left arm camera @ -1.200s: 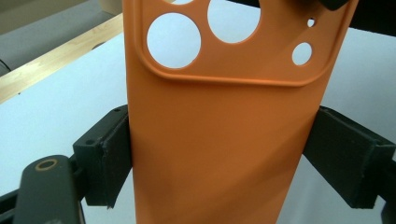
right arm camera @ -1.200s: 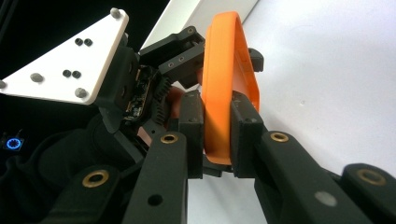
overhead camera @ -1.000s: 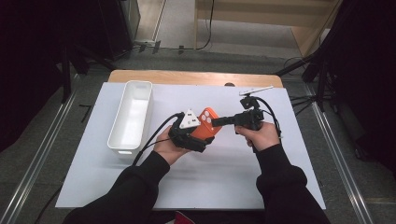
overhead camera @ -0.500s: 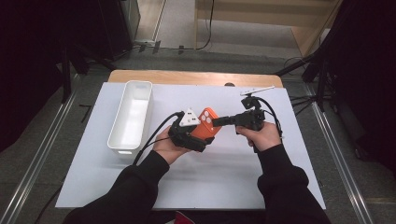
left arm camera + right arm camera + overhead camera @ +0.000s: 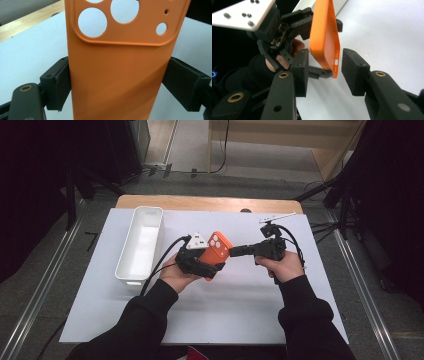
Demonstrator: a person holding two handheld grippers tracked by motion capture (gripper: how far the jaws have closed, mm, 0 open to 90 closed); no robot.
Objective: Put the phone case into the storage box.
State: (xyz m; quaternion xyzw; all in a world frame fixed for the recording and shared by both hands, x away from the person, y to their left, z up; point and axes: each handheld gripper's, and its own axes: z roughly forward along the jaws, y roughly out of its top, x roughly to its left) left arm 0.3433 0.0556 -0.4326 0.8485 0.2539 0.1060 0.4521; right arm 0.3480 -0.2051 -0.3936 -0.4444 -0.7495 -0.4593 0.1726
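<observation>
Right gripper [image 5: 323, 66]: jaws have just been opening; pads now stand off either face of the orange phone case [image 5: 324, 37], a visible gap on the right pad's side, the left pad close to the case's back but not pressing as far as can be told. Case's lower end, the one with the port slot, sits between the two pads.

Left gripper [image 5: 117, 82]: clamped on the case across its width, one pad on each long edge, just below the camera cut-outs. This hand carries the case alone.

Position, high view: case [image 5: 218, 247] is held above the white table [image 5: 250, 310] near its middle, the left gripper [image 5: 200, 262] below and left of it, the right gripper [image 5: 240, 251] reaching in from the right. White bin [image 5: 142, 245] stands to the left, apart from both hands.

Key relation: the case's long axis runs up and away from the left gripper and lies crosswise to the right gripper's reach. Judgement: the right gripper can back off to the right along its own line without touching the case. The left hand is nearer the bin, so a drop there would fall to it.
</observation>
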